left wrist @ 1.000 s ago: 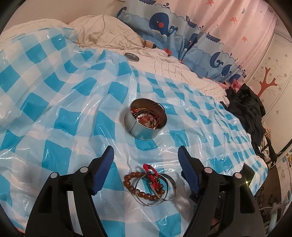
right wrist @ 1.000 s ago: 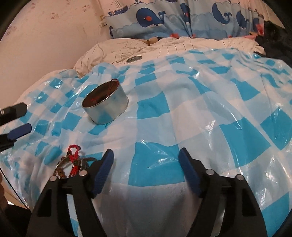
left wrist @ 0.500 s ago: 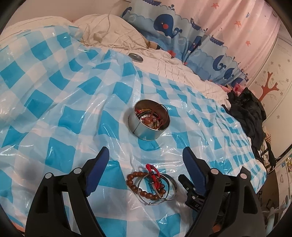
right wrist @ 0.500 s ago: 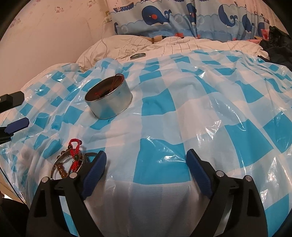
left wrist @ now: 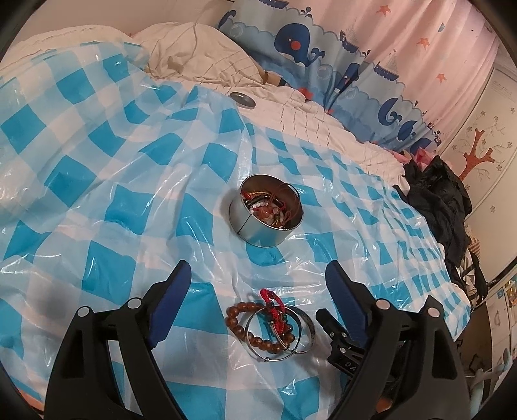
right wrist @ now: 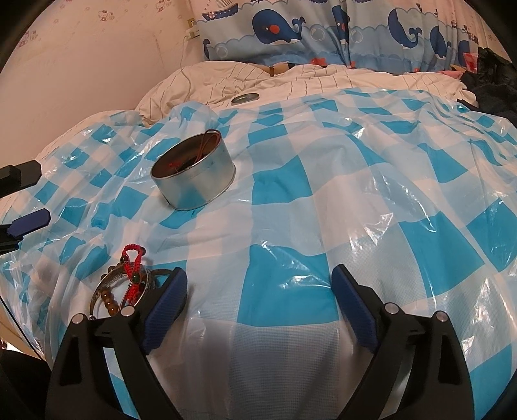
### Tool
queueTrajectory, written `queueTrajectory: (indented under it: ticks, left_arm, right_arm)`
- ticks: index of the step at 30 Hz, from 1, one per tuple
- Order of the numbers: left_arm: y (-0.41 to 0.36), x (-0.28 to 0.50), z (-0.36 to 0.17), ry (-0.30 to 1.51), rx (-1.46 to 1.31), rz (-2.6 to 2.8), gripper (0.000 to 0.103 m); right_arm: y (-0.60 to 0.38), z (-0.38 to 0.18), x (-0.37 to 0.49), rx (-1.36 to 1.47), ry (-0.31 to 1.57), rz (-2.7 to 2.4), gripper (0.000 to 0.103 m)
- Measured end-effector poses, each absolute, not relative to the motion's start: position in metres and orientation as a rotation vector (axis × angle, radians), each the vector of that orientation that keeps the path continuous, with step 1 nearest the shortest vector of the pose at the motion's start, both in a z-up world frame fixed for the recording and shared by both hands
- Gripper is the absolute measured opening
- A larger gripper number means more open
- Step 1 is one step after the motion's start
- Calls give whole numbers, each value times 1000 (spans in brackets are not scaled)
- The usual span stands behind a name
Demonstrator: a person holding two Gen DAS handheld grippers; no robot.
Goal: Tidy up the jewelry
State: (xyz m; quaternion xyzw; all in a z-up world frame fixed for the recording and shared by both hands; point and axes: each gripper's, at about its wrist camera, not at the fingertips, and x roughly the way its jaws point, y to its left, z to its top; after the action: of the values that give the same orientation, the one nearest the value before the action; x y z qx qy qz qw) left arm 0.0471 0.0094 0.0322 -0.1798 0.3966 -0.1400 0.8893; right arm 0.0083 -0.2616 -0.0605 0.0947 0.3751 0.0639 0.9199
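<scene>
A round metal tin (left wrist: 255, 231) stands on the blue-and-white checked plastic sheet (left wrist: 113, 206), holding red cords and beads. Nearer lies a pile of jewelry (left wrist: 269, 323): a brown bead bracelet, a red cord bracelet and metal bangles. My left gripper (left wrist: 257, 274) is open above the sheet, the pile just below the gap and untouched. In the right wrist view the tin (right wrist: 194, 187) sits to the upper left and the pile (right wrist: 129, 284) lies beside the left finger. My right gripper (right wrist: 258, 276) is open over bare sheet, holding nothing.
A small round metal lid (left wrist: 242, 98) rests on the cream bedding (left wrist: 200, 55) behind the sheet. A whale-print curtain (right wrist: 290, 29) hangs at the back. Dark clothes (left wrist: 442, 206) are heaped at the bed's right edge. The left gripper's fingers (right wrist: 29, 223) show at the left edge.
Both grippers' jaws have spread wider. The tin and the jewelry pile lie where they were.
</scene>
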Motion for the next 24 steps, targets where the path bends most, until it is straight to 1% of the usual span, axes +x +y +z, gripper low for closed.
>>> queueTrajectory:
  ticks: [24]
  left_arm:
    - [-2, 47, 28, 838, -353, -292, 81]
  right_arm:
    - [-261, -60, 8, 200, 771, 133, 88]
